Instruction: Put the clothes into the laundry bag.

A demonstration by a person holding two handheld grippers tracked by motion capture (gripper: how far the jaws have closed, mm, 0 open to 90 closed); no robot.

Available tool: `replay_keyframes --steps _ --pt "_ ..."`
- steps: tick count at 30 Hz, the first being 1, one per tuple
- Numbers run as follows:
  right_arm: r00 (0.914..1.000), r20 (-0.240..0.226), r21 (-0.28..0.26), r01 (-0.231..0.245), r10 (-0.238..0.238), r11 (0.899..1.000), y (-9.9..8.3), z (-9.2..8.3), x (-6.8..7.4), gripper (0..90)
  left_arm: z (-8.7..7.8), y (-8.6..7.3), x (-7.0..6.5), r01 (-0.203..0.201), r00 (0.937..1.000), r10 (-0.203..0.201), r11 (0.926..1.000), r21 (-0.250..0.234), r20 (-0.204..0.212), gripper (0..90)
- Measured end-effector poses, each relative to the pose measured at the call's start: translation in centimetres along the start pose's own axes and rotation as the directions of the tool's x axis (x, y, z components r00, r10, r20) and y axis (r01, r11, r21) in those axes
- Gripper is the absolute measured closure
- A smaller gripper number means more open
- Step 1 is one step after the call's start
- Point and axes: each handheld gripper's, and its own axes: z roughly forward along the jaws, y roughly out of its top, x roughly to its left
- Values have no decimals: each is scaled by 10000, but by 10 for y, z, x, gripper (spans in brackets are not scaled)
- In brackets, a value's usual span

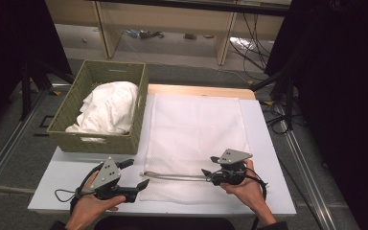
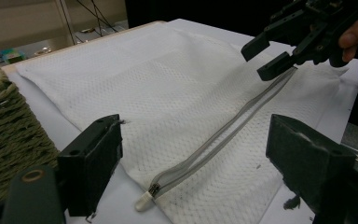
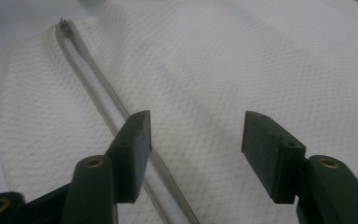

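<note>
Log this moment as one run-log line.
left tongs: open, beside zipper pull | right tongs: open, over zipper | mesh bag: flat | basket: holds white cloth

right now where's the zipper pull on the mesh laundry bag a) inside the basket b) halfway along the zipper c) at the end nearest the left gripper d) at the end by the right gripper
c: the white zipper pull lies at the zipper end between the left gripper jaws' reach, far from the right gripper.

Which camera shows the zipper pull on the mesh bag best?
The left gripper view: the zipper pull lies close and sharp. The right gripper view shows it small, far off; the high view shows just the zipper line.
</note>
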Motion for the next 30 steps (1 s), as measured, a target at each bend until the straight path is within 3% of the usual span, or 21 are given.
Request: replay_keyframes --steps 3,5,6,7,12,14,16,18,19,21,22,23,25,26,27,28,29,30 --pt "9989 -59 485 462 -460 9978 -1 11 0 498 0 0 0 -14 10000 14 10000 16 12 181" --pt "9986 -271 713 469 -451 9964 -1 13 -1 503 0 0 0 0 10000 0 10000 16 28 181" --pt "9965 -304 682 803 -784 9944 -1 19 -2 519 -1 0 1 -89 10000 89 9999 58 40 185" --pt "9985 -305 834 472 -448 9954 -1 19 0 520 -1 0 1 -77 10000 77 9999 79 38 190" --pt "9961 -595 1517 741 -658 9856 -3 26 2 528 -1 0 1 -96 10000 96 9999 58 8 192" --pt "9971 -589 1822 589 -489 9815 -3 28 4 554 -1 0 1 -110 9999 110 9999 83 -18 191" --pt "9964 -506 2034 768 -678 9761 -3 30 2 577 -1 0 1 -132 9999 133 9999 100 -38 191" --pt "9984 -340 2144 519 -456 9754 -3 30 -1 637 -1 0 2 -172 9998 173 9998 141 -63 191" --pt "9961 11 2064 863 -885 9747 -3 30 -3 657 -1 0 1 -66 10000 67 9999 121 -56 191" --pt "9947 251 1929 932 -999 9768 -2 30 -7 711 -1 0 2 -67 10000 68 9999 92 -55 192" --pt "9964 281 2048 728 -802 9761 -2 30 -7 725 -1 0 2 -73 10000 73 9999 87 -62 193" --pt "9933 360 1920 1009 -1097 9762 -1 31 -10 735 -1 0 3 -79 9999 80 9999 90 -75 193" --pt "9918 407 1804 1124 -1215 9772 0 32 -14 745 -1 0 3 -158 9998 159 9998 75 -123 194" --pt "9957 440 1957 720 -821 9780 0 32 -11 753 -1 0 3 -150 9998 151 9999 62 -158 196" --pt "9907 281 1975 1248 -1329 9723 1 33 -13 756 -2 0 3 -120 9998 121 9999 58 -161 198" --pt "9890 164 1953 1409 -1469 9706 2 34 -13 757 -2 0 3 -120 9998 121 9999 58 -161 198" --pt "9938 88 2058 1071 -1112 9727 2 35 -8 756 -2 0 4 -88 9998 89 9999 65 -186 198" --pt "9939 6 2094 1080 -1106 9718 2 36 -8 756 -2 0 4 -98 9998 99 9999 70 -182 198"
